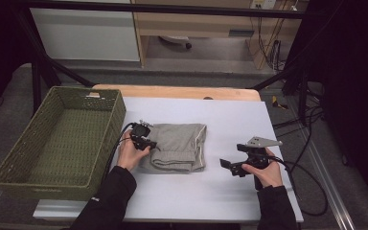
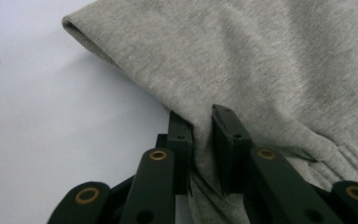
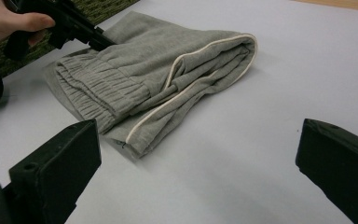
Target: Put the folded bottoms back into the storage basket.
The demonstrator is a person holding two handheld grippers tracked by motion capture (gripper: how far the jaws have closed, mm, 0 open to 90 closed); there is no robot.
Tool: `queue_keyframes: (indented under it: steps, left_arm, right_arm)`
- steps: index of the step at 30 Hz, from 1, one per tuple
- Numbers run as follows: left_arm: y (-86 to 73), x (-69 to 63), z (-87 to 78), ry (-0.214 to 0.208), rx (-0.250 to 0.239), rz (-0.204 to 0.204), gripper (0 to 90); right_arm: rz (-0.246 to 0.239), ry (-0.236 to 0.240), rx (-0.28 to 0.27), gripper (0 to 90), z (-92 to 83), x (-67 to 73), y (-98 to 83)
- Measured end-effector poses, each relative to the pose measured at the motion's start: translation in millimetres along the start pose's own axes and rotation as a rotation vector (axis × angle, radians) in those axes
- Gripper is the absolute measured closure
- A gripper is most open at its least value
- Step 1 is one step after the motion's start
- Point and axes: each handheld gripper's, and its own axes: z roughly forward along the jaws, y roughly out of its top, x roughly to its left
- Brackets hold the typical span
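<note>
No word, brand, number or sign can be read anywhere — a small dark mark at the lower left of the folded grey garment (image 3: pixel 119 143) is too tiny to make out.

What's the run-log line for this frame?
left gripper: shut on folded grey pants edge | right gripper: open, apart | green basket: left of pants
</note>
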Motion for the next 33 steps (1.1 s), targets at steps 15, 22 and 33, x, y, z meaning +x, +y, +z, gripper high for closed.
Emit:
queue_keyframes:
  steps: [15, 22, 33]
  left_arm:
    - [-0.4, 3.8, 0.3, -0.027, -0.002, -0.012, 77.5]
    - [-0.6, 4.8, 0.4, -0.033, -0.004, -0.007, 77.5]
    - [-0.6, 4.4, 0.5, -0.031, -0.003, -0.004, 77.4]
  right_arm:
    - [0.030, -0.062, -0.002, 2.4, 30.0, 8.0, 19.0]
    - [0.052, -0.084, 0.006, 3.7, 48.4, 12.2, 28.2]
    - [0.076, -0.126, 0.052, 5.0, 77.8, 12.9, 37.5]
